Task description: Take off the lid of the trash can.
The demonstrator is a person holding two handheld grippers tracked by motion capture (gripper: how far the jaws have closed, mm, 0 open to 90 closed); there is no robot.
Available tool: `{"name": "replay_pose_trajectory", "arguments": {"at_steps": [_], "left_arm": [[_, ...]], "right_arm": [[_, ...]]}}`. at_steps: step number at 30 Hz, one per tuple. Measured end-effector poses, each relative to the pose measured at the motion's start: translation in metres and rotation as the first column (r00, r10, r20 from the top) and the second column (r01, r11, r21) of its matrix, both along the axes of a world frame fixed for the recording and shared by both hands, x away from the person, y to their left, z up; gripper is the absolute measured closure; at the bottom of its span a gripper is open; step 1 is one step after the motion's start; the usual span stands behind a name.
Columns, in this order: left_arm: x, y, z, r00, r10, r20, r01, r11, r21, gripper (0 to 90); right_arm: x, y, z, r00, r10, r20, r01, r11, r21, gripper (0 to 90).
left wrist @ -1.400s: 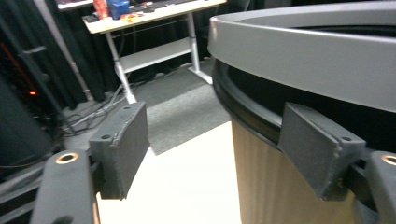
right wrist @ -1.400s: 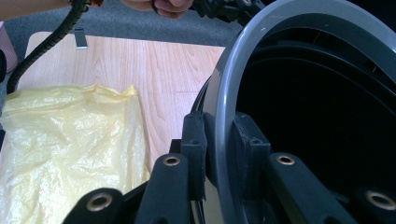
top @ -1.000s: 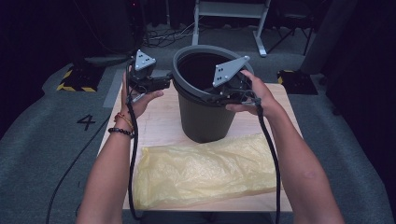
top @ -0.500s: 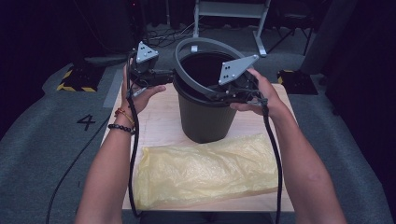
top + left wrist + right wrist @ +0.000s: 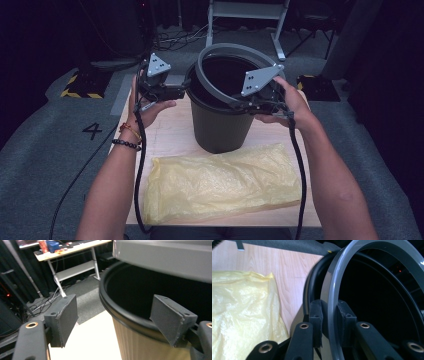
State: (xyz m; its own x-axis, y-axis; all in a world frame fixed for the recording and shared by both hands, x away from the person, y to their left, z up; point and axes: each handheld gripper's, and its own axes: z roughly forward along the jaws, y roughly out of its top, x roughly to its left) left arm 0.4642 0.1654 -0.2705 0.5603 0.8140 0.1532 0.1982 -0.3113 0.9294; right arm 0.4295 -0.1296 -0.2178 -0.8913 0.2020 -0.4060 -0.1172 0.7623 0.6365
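A dark olive bin (image 5: 220, 125) stands on the wooden table (image 5: 170, 135). My right gripper (image 5: 238, 102) is shut on the near right side of a grey ring (image 5: 235, 47) and holds it tilted above the bin's mouth, far side raised. In the right gripper view the pads (image 5: 315, 320) pinch the ring (image 5: 332, 285) edge-on. My left gripper (image 5: 182, 91) is open at the bin's left rim. In the left gripper view the black rim (image 5: 117, 310) runs between the spread pads (image 5: 66, 315), and the ring (image 5: 162, 257) hangs above.
A crumpled yellow plastic bag (image 5: 220, 182) lies flat across the table's near half, in front of the bin, and it also shows in the right gripper view (image 5: 242, 310). Grey carpet surrounds the table; desk legs (image 5: 280, 35) and cables stand beyond it.
The grey ring has come up off the bin's rim and tilted, held in the right gripper. The left gripper has stayed beside the rim.
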Motion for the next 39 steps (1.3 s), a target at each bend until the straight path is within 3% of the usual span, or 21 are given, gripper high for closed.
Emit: {"name": "replay_pose_trajectory", "arguments": {"at_steps": [4,10,15,23,27,30,32,36,39], "left_arm": [[-0.011,0.006,-0.010,0.9998,-0.020,-0.005,0.020,0.9997,0.015,20.3],[-0.028,0.019,-0.025,0.9987,-0.049,-0.011,0.049,0.9988,-0.001,19.7],[-0.048,0.021,-0.052,0.9949,-0.089,-0.048,0.091,0.9947,0.048,18.7],[-0.075,0.021,-0.099,0.9832,-0.132,-0.125,0.147,0.9823,0.116,17.5],[-0.085,0.024,-0.117,0.9752,-0.156,-0.157,0.172,0.9805,0.095,17.3],[-0.091,0.024,-0.128,0.9728,-0.154,-0.173,0.175,0.9784,0.111,17.3],[-0.095,0.024,-0.136,0.9661,-0.171,-0.194,0.195,0.9746,0.111,17.4],[-0.105,0.019,-0.156,0.9537,-0.187,-0.235,0.226,0.9623,0.151,17.5],[-0.111,0.016,-0.171,0.9346,-0.221,-0.279,0.272,0.9492,0.159,17.9]], "right_arm": [[0.002,-0.014,-0.004,0.9993,-0.036,0.005,0.036,0.9993,-0.007,76.9],[0.004,-0.037,-0.010,0.9968,-0.080,-0.002,0.080,0.9964,0.030,76.9],[0.007,-0.063,-0.016,0.9917,-0.128,-0.014,0.128,0.9897,0.063,76.8],[0.013,-0.104,-0.033,0.9744,-0.223,-0.031,0.224,0.9709,0.084,76.8],[0.014,-0.119,-0.039,0.9682,-0.245,-0.049,0.250,0.9604,0.123,76.8],[0.015,-0.130,-0.045,0.9607,-0.271,-0.060,0.277,0.9497,0.146,76.8],[0.016,-0.137,-0.049,0.9527,-0.298,-0.060,0.304,0.9398,0.157,76.8],[0.018,-0.150,-0.057,0.9399,-0.335,-0.068,0.341,0.9244,0.170,76.8],[0.019,-0.159,-0.064,0.9306,-0.358,-0.078,0.366,0.9136,0.178,76.8]]}}
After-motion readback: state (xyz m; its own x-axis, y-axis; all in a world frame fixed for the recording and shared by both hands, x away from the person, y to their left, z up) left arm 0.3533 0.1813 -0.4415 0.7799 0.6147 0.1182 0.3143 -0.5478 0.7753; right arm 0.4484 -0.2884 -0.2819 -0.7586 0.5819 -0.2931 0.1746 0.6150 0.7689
